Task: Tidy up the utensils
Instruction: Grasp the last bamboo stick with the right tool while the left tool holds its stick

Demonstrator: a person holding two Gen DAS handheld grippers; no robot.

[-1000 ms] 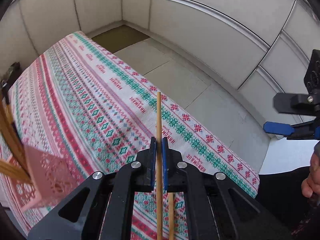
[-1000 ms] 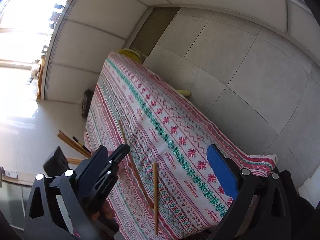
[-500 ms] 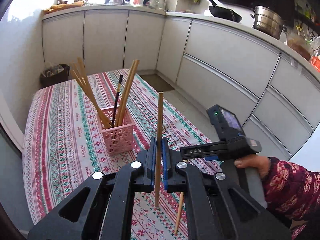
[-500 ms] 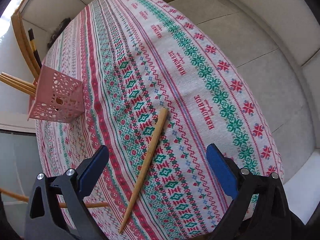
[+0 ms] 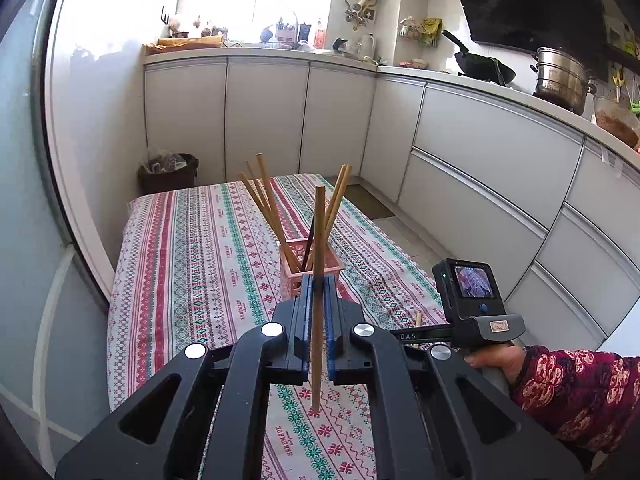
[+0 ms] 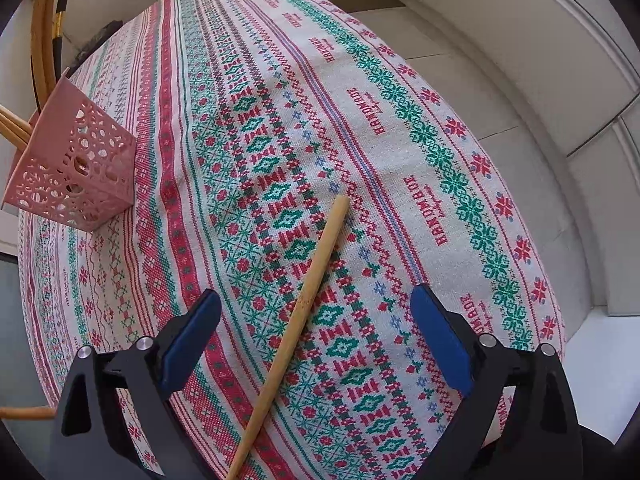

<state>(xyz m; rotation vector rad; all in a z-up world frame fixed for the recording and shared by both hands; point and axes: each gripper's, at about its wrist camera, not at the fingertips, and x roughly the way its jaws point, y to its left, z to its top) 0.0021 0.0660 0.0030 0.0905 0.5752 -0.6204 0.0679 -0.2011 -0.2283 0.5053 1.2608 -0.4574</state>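
Observation:
My left gripper (image 5: 317, 286) is shut on a wooden chopstick (image 5: 319, 240) and holds it upright above the table, just in front of the pink holder (image 5: 334, 266), which holds several chopsticks. My right gripper (image 6: 316, 332) is open and hovers low over a second wooden chopstick (image 6: 310, 292) lying on the patterned tablecloth (image 6: 400, 132); the chopstick lies between its blue pads. The pink holder (image 6: 76, 160) stands to the left in the right wrist view. The right gripper's body also shows in the left wrist view (image 5: 472, 312).
The table's right edge drops to a tiled floor (image 6: 460, 52). Kitchen cabinets (image 5: 480, 168) run along the right and back. A dark bin (image 5: 168, 174) stands beyond the far end of the table. A glass door (image 5: 28, 200) is at the left.
My left gripper has tilted up with its chopstick, bringing the pink holder straight ahead. My right gripper has dropped closer over the lying chopstick.

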